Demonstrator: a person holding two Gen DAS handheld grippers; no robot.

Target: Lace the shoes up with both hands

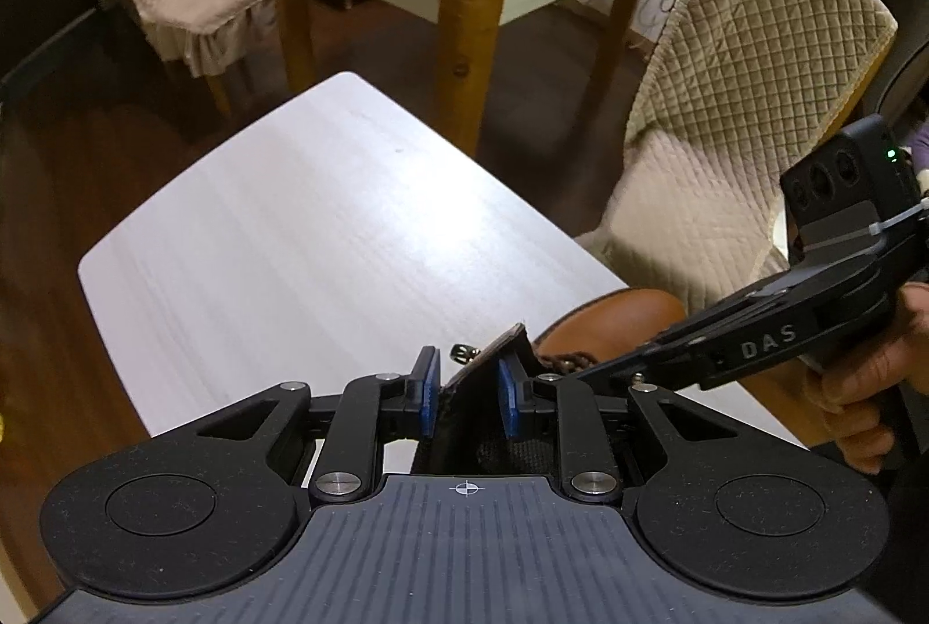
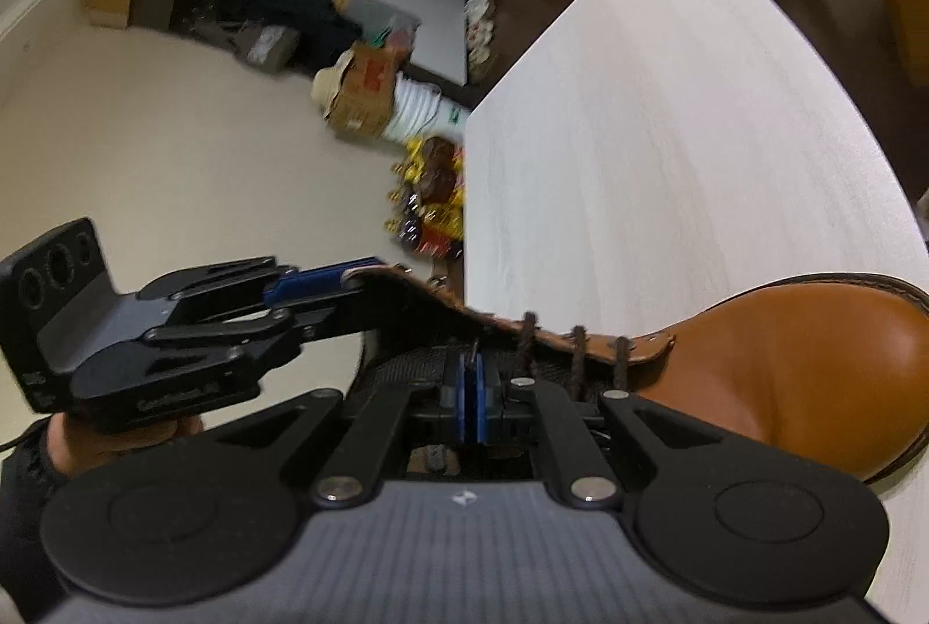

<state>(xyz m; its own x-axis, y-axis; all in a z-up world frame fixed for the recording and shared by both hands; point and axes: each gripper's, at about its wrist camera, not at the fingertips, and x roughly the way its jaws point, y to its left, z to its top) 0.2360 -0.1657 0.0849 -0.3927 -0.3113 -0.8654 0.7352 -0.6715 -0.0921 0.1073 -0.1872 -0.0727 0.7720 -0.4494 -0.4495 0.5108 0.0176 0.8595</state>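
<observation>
Two grippers are seen at a tan boot (image 2: 801,368) on the white table (image 1: 302,229), toe at 3 o'clock. Left gripper (image 1: 464,389) is clamped on the stiff leather flap (image 1: 485,354); right gripper (image 2: 470,403) is shut, w/ nothing visibly held. Laces (image 2: 578,357) look soft, best taken near the ends.

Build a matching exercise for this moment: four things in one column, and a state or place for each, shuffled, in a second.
Things:
1. left gripper
2. right gripper
3. tan leather boot
4. dark brown braided lace

States or places:
A. crosses between the eyelet rows
B. lies on the white wood-grain table
C. blue pads pressed together
D. pads astride the boot's upper leather flap

Pairs: 1-D, 2-C, 3-B, 4-A
</observation>
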